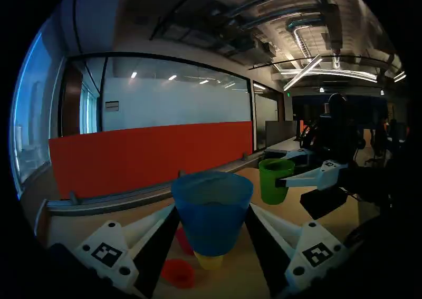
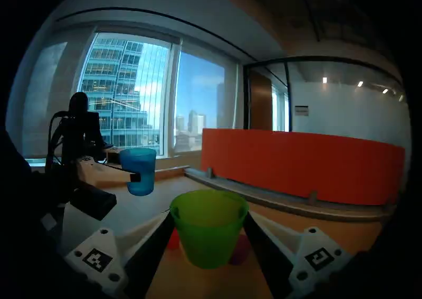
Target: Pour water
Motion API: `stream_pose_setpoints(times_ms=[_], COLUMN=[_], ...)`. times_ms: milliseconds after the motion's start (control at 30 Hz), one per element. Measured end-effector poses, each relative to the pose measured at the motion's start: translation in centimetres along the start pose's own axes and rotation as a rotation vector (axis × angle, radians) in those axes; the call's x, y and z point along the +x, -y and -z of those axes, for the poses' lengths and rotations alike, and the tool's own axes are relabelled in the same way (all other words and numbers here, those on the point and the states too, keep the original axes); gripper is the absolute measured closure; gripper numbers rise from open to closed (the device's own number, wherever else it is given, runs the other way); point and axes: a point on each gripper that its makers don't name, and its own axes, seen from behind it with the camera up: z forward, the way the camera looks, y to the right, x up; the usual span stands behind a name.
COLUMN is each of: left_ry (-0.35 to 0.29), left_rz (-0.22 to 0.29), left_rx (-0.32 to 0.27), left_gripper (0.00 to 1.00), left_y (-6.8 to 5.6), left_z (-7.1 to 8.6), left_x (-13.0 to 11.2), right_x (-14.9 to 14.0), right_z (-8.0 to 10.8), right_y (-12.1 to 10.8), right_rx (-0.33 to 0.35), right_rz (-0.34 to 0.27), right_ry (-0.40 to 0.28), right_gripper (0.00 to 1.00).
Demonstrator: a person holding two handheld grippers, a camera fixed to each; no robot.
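Observation:
A blue cup (image 1: pixel 212 210) stands upright between the fingers of my left gripper (image 1: pixel 212 230), which is shut on it, lifted above the wooden table (image 1: pixel 264 267). The right gripper view finds that blue cup (image 2: pixel 139 170) at the left, held up by the left gripper (image 2: pixel 134 176). My right gripper (image 2: pixel 209 241) is shut on a green cup (image 2: pixel 209 233), also upright and raised. In the left gripper view the green cup (image 1: pixel 274 180) hangs to the right of the blue one, gripped by the right gripper (image 1: pixel 282 183). The two cups are apart.
Under the blue cup, a yellow cup (image 1: pixel 209 260) and a red cup (image 1: pixel 178 272) sit on the table. Red (image 2: pixel 173 240) and purple (image 2: pixel 240 249) items lie below the green cup. An orange partition (image 1: pixel 153 154) borders the table's far edge. Windows (image 2: pixel 132 104) lie beyond.

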Motion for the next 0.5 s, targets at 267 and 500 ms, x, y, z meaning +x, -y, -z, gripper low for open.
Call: stream_pose_setpoints(times_ms=[267, 500], left_ry=[-0.025, -0.042], left_rz=[-0.042, -0.09], left_rx=[0.017, 0.025], left_gripper=[0.19, 0.19], left_y=[0.6, 0.7], left_z=[0.0, 0.4], left_x=[1.1, 2.0], right_x=[-0.4, -0.9], right_z=[-0.6, -1.3], right_y=[1.0, 2.1], right_rx=[0.027, 0.055], right_rz=[-0.006, -0.019], right_ry=[0.002, 0.004], right_gripper=[0.09, 0.09])
